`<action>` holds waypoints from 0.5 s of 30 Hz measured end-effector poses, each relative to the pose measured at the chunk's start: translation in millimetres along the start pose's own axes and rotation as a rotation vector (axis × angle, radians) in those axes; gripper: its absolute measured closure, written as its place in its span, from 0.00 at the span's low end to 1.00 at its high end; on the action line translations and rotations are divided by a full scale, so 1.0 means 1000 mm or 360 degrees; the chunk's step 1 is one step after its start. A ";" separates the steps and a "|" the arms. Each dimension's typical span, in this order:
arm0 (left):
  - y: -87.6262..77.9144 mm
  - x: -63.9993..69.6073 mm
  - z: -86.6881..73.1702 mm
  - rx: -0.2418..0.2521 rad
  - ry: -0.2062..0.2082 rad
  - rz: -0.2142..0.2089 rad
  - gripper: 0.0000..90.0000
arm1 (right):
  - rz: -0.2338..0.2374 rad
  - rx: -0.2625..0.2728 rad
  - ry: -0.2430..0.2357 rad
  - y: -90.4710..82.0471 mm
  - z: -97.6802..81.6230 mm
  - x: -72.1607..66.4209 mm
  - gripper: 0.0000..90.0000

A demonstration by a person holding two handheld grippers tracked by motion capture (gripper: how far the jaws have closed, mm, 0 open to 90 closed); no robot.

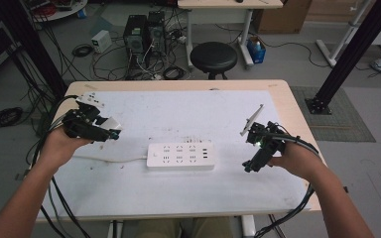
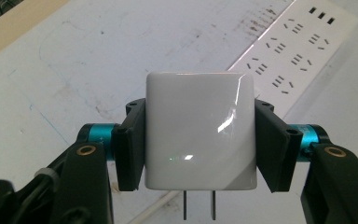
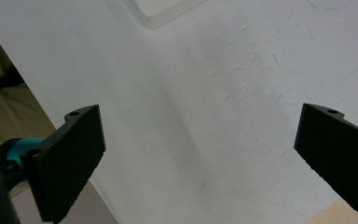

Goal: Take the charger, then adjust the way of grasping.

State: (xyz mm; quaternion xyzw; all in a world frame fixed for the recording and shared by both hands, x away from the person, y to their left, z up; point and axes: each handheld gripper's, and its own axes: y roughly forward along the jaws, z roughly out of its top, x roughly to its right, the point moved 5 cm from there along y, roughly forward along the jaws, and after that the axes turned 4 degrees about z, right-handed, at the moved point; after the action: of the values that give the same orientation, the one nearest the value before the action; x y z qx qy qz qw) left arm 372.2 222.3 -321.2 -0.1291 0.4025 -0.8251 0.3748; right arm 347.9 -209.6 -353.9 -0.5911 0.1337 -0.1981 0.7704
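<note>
A person sits at a white-topped table (image 1: 129, 193) with a gripper in each hand. The left gripper (image 2: 200, 140) has its two black jaws pinching a white plug-in charger (image 2: 199, 133) by its flat sides. The charger is a glossy, rounded-cornered cube with two thin metal prongs at its near end, pointing back between the jaws toward the camera. It is lifted clear of the table.

Beyond the jaws, farther out on the table, lies a white power strip (image 2: 293, 60) with rows of sockets and three small ports at one end; its cord runs off toward the left gripper.

The right gripper (image 3: 200, 158) has its jaws spread wide with nothing between them — bare table lies below.

The step in hand looks like carrying the charger to the strip. The next move likely calls for turning the prongs down and lining them up over a socket — perhaps with the free gripper steadying the strip.
</note>
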 end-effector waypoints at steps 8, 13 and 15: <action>-0.005 0.015 0.003 0.0014 0.0057 -0.0037 0.47 | -0.0015 0.0031 -0.0015 0.000 0.001 -0.009 0.01; -0.006 0.023 0.007 0.0014 0.0109 -0.0099 0.47 | -0.0014 0.0058 0.0014 -0.001 0.001 -0.012 0.01; -0.006 0.027 0.008 0.0006 0.0140 -0.0112 0.47 | -0.0007 0.0063 0.0066 -0.001 0.002 -0.011 0.01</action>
State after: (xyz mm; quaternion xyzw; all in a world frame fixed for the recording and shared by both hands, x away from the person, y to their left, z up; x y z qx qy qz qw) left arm 354.9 200.7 -313.4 -0.1060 0.4122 -0.8435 0.3277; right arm 338.8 -203.1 -352.5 -0.5719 0.1444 -0.2145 0.7785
